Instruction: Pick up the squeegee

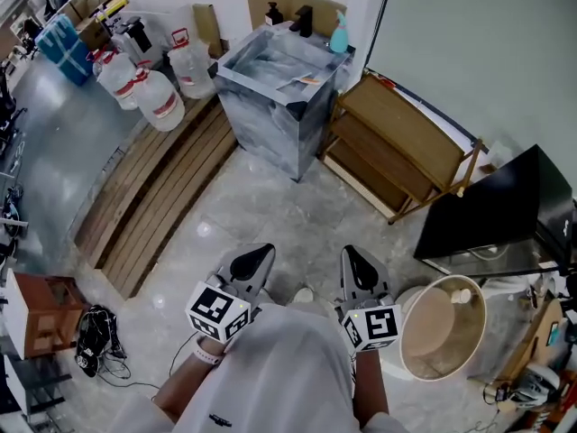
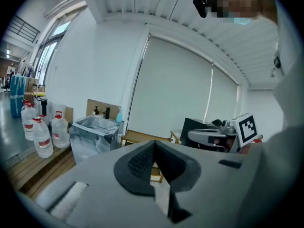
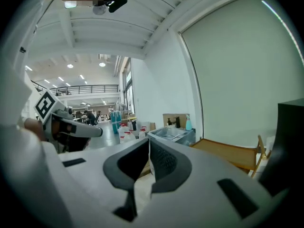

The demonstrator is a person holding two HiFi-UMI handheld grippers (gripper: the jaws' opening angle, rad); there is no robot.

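Note:
Both grippers are held close to the body, pointing forward over the pale floor. My left gripper [image 1: 259,257] has its dark jaws meeting at the tips, with nothing between them [image 2: 154,142]. My right gripper [image 1: 352,256] is likewise shut and empty [image 3: 148,139]. A grey marble-look sink unit [image 1: 270,115] stands a few steps ahead against the wall. A small orange-and-white item [image 1: 305,80] lies on its right rim; I cannot tell whether it is the squeegee. No squeegee is plainly visible in either gripper view.
Water jugs [image 1: 155,99] stand left of the sink behind a wooden slat platform [image 1: 153,197]. A low wooden rack [image 1: 406,147] leans right of the sink. A black panel [image 1: 505,210] and a beige bucket [image 1: 442,327] are at the right, a brown cabinet [image 1: 41,312] at the left.

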